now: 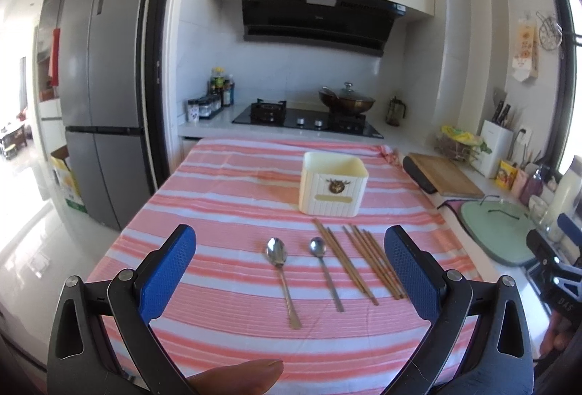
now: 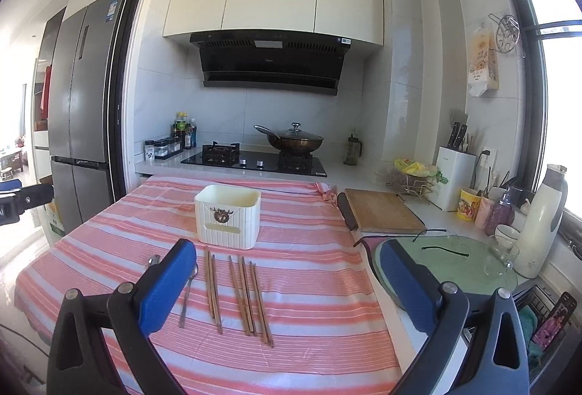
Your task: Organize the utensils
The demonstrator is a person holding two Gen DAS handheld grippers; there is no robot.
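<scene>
Fingers of left gripper [image 1: 291, 271] spread wide, empty; two spoons [image 1: 282, 280] and chopsticks [image 1: 363, 260] flat on striped cloth [image 1: 218, 205] between them. Cream holder [image 1: 333, 184] beyond the tips, unobstructed. Right gripper [image 2: 287, 284] wide, empty, chopsticks between fingers. Cutting board [image 2: 382, 211] further right.

Pink-and-white stripes across the cloth [image 1: 225, 205], a cream ribbed holder [image 1: 333, 185], silver spoons [image 1: 282, 280], brown chopsticks [image 1: 360, 262], and blue pads [image 1: 169, 271] on black tools.
</scene>
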